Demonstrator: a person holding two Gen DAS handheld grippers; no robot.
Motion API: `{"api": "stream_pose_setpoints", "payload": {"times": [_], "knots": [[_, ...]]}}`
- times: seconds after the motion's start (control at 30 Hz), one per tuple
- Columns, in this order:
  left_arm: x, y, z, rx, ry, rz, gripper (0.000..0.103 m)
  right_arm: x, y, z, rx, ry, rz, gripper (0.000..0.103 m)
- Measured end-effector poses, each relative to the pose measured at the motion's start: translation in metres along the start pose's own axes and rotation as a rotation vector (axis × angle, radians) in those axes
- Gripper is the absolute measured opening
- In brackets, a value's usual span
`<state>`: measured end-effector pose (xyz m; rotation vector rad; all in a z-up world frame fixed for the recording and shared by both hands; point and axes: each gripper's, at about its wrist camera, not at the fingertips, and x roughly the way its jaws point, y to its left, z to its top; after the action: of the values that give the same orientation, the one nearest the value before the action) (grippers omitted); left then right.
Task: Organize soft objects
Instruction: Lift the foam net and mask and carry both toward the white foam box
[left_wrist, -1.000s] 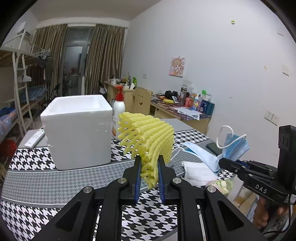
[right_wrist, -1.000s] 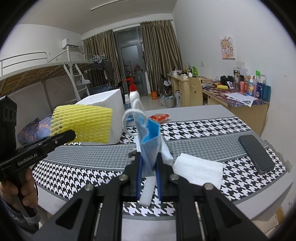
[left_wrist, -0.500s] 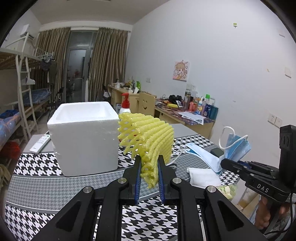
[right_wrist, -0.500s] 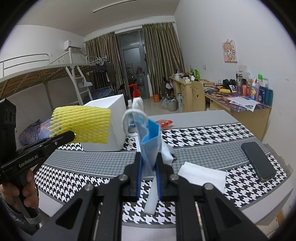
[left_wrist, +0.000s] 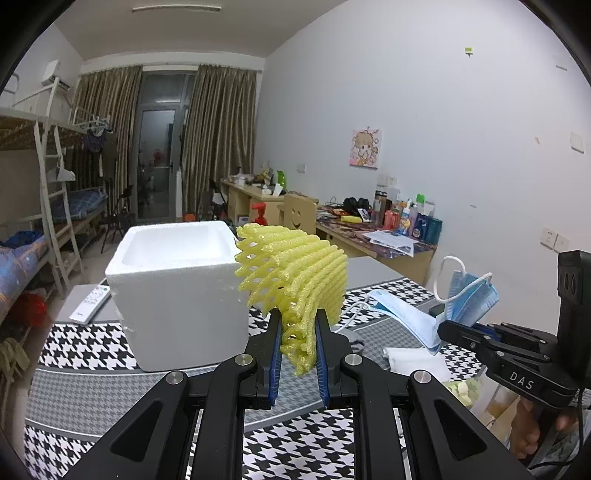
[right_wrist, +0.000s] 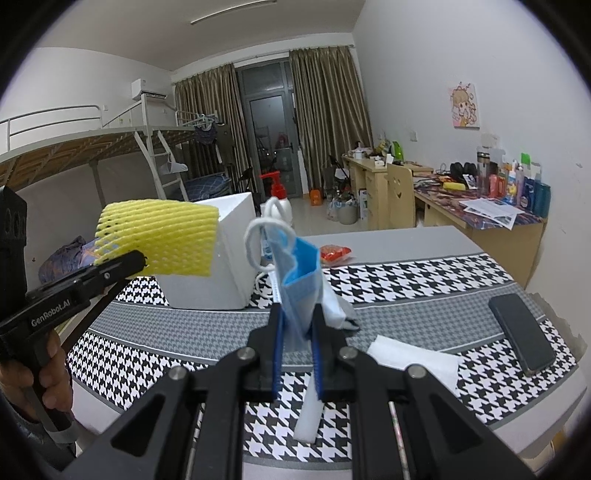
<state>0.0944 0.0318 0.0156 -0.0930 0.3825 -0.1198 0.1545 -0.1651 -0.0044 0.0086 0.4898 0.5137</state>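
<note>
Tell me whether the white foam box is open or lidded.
Open: the white foam box shows a bare rim and hollow interior, no lid on it.

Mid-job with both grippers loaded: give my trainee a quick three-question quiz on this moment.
1. True or false: the left gripper is shut on the yellow foam net.
2. What does the right gripper hold? A) the black phone B) the blue face mask C) the white tissue
3. Fill in: the open white ____ box stands on the houndstooth table.

Key: 1 true. 2 B. 3 foam.
</note>
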Motion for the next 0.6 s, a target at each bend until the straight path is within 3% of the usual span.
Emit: {"api": "stream_pose_setpoints", "payload": {"times": [0.6], "knots": [[0.012, 0.019, 0.017, 0.001, -0.014, 0.046, 0.017, 0.015, 0.008, 0.022, -0.013, -0.027, 0.019, 0.017]]}}
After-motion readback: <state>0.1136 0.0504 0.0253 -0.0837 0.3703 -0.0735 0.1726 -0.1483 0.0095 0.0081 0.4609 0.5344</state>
